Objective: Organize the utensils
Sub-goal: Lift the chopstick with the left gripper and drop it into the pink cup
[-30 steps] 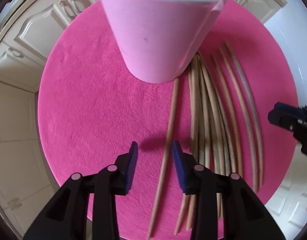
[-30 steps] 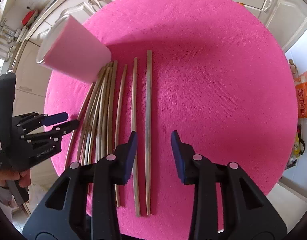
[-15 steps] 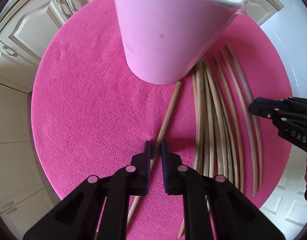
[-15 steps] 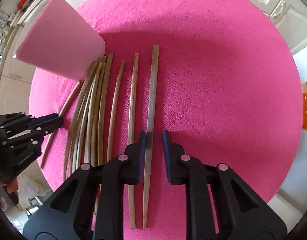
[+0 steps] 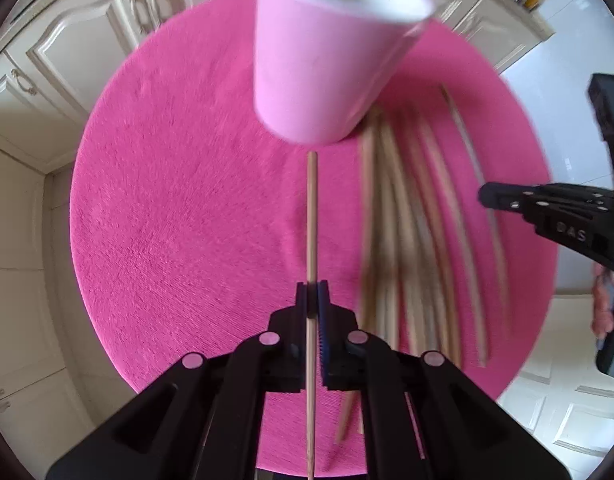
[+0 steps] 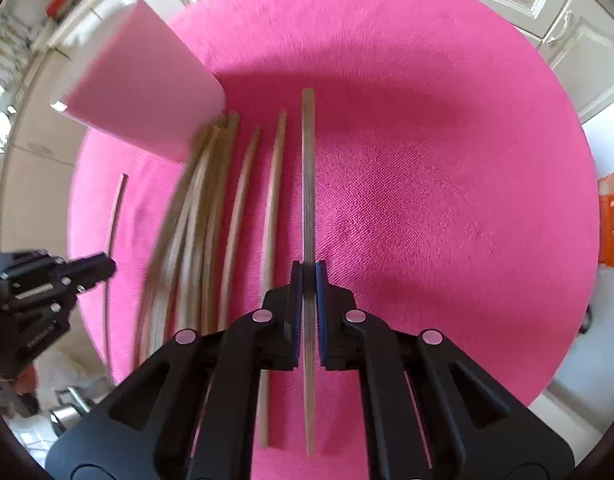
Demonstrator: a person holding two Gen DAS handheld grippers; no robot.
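A pink cup (image 5: 323, 68) stands on a round pink mat (image 5: 179, 200). Several wooden chopsticks (image 5: 403, 220) lie in a row beside it. My left gripper (image 5: 312, 296) is shut on one chopstick (image 5: 312, 208) and holds it lifted, its tip pointing toward the cup's base. My right gripper (image 6: 305, 276) is shut on the rightmost chopstick (image 6: 307, 168), also lifted above the mat (image 6: 427, 160). The cup (image 6: 147, 96) shows at the upper left of the right wrist view, with the other chopsticks (image 6: 211, 208) below it. Each gripper shows in the other's view, the left one (image 6: 95, 268) and the right one (image 5: 491, 196).
Cream kitchen cabinets (image 5: 67, 52) surround the mat. An orange packet (image 6: 611, 216) lies off the mat at the far right. A white floor or wall (image 5: 579, 60) shows to the right.
Both grippers closed on a chopstick each and lifted it off the mat. The left chopstick now points straight ahead toward the cup.
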